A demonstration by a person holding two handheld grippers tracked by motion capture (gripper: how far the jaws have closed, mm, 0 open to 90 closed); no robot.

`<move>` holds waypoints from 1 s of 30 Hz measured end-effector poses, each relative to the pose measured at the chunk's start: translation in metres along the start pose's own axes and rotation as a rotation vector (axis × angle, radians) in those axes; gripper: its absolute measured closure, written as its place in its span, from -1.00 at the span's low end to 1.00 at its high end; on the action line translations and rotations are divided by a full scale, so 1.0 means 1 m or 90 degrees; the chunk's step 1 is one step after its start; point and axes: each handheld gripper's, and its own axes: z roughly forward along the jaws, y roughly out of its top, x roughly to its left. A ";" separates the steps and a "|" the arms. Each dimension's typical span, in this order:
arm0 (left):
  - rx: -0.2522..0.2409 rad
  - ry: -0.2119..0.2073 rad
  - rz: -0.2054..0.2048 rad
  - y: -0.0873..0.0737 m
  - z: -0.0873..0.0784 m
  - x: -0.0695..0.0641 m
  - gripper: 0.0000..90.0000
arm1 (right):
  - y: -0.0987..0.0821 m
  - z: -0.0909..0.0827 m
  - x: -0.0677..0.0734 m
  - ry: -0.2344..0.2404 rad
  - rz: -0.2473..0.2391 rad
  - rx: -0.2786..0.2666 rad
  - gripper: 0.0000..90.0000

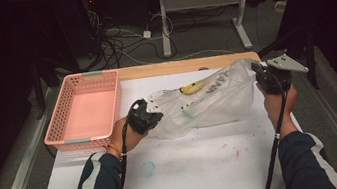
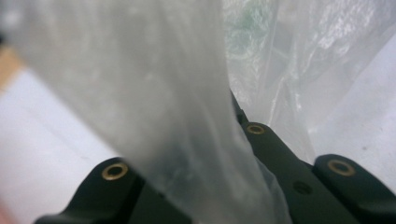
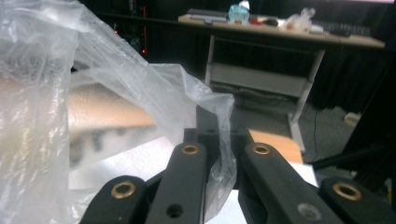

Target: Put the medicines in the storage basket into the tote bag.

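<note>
A clear plastic bag (image 1: 217, 98) is stretched above the white table top between both grippers. A yellow banana (image 1: 193, 88) lies inside it near the top, and something pale green shows through the film lower down. My left gripper (image 1: 155, 113) is shut on the bag's left end; in the left gripper view the film (image 2: 163, 93) runs down between the black jaws of that gripper (image 2: 205, 154). My right gripper (image 1: 258, 72) holds the bag's right end higher up. In the right gripper view this gripper (image 3: 219, 137) pinches a fold of the bag (image 3: 46, 116).
An empty pink basket (image 1: 93, 137) stands at the table's left, close to my left hand. The white table top (image 1: 207, 162) carries faint blue and red marks. Beyond the far edge are floor cables and a desk's legs (image 1: 164, 24); a cluttered desk (image 3: 280, 24) stands farther back.
</note>
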 end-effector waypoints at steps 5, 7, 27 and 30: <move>-0.129 0.060 -0.049 0.003 -0.043 0.016 0.96 | 0.012 -0.009 0.006 0.001 -0.021 -0.029 1.00; -0.177 0.090 -0.063 0.006 -0.061 0.021 0.96 | 0.014 -0.010 0.008 0.007 -0.026 -0.038 1.00; -0.328 0.193 -0.088 0.038 -0.121 0.029 0.96 | 0.026 -0.027 0.008 -0.012 -0.015 -0.120 1.00; -0.294 0.190 -0.099 0.030 -0.104 0.032 0.95 | 0.023 -0.024 0.007 -0.001 -0.007 -0.102 1.00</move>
